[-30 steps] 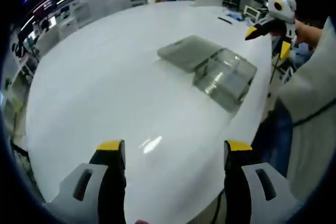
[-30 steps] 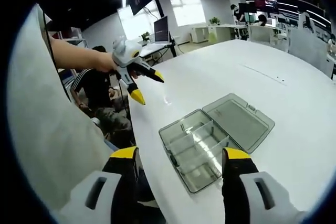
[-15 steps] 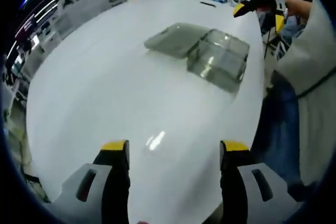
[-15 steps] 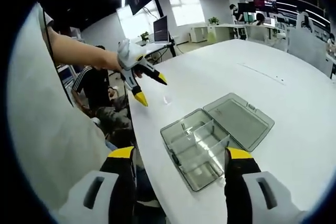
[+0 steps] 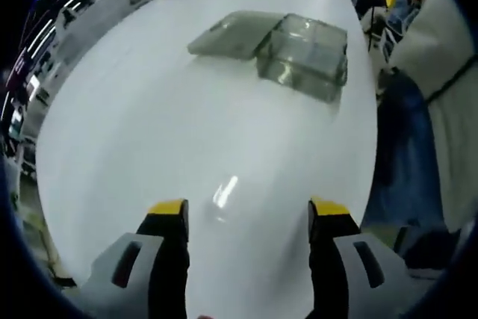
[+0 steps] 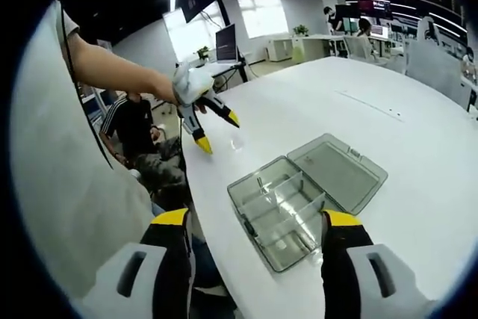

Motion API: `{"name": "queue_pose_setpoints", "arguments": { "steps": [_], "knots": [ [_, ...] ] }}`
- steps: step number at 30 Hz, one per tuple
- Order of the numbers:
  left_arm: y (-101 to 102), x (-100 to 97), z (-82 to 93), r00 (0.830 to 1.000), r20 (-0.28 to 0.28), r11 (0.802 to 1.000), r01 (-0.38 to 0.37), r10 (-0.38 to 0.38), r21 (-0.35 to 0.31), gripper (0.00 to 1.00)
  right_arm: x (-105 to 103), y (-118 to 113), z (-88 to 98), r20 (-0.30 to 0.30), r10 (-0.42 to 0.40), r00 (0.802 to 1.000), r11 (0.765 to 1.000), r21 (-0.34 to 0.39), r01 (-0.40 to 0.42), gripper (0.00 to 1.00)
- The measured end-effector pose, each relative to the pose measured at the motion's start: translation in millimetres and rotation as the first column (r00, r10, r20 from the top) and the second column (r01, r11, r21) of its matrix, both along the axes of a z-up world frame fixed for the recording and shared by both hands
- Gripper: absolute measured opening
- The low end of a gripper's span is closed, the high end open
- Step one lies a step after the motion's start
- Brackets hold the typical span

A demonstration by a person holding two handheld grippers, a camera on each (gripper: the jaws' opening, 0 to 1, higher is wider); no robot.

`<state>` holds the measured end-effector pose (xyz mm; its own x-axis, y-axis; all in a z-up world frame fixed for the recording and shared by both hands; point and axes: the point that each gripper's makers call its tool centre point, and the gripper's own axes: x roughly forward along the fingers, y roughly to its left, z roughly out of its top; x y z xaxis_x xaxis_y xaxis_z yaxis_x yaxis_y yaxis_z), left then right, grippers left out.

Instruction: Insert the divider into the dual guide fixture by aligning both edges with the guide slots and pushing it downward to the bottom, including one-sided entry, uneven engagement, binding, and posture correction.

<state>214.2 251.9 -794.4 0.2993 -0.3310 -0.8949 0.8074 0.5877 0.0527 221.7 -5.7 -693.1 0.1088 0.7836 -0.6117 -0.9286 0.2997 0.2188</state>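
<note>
My left gripper (image 5: 246, 218) rises from the bottom of the left gripper view with its yellow-tipped jaws spread wide and nothing between them, only bare white table (image 5: 149, 125) beneath. A small clear piece (image 5: 224, 190) glints on the table just above the gap between the jaws; I cannot tell for sure whether it is the divider. Compared with a second ago, this view has tipped downward and closer to the table, so the open clear compartment box (image 5: 302, 61) now sits higher, in the upper middle of the frame, its lid (image 5: 228, 33) folded flat to its left. My right gripper (image 6: 254, 222) likewise holds its jaws apart and empty at the bottom of the right gripper view, with the box (image 6: 280, 211) just above and between them near the table's edge and its lid (image 6: 340, 173) lying open toward the right. In that same view my left gripper (image 6: 216, 131) appears at upper left, jaws parted, and it has dropped lower toward the table since the earlier frame, now hovering close above a small clear piece (image 6: 237, 143) lying on the white surface. A seated person (image 6: 138, 136) is behind it at left.
</note>
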Motion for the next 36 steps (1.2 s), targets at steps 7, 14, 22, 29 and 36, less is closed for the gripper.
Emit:
{"name": "queue_pose_setpoints", "arguments": {
  "steps": [7,14,22,29,36],
  "knots": [
    [2.5,1.2,-4.6,1.000,-0.012,1.000,0.024,-0.024,0.012,0.60,2.6,-0.2,2.8,0.010,-0.002,1.000,1.000,-0.003,0.002,0.69],
    [3.1,2.7,-7.5,0.997,-0.018,0.997,0.076,-0.075,0.034,0.57,4.4,-1.1,2.9,0.011,0.000,1.000,1.000,-0.010,0.000,0.69],
    [0.2,3.1,-11.0,0.991,-0.036,0.991,0.131,-0.130,0.037,0.54,6.1,-0.9,2.9,0.011,0.001,1.000,1.000,-0.010,-0.001,0.68],
    [-4.4,7.1,-17.8,0.984,-0.060,0.984,0.171,-0.168,0.044,0.50,5.4,-1.5,1.9,0.005,0.003,1.000,1.000,-0.017,-0.003,0.68],
    [-5.0,7.8,-23.5,0.972,-0.093,0.973,0.223,-0.217,0.059,0.48,6.2,-2.9,1.9,0.001,0.002,1.000,1.000,-0.019,-0.002,0.68]
  ]
}}
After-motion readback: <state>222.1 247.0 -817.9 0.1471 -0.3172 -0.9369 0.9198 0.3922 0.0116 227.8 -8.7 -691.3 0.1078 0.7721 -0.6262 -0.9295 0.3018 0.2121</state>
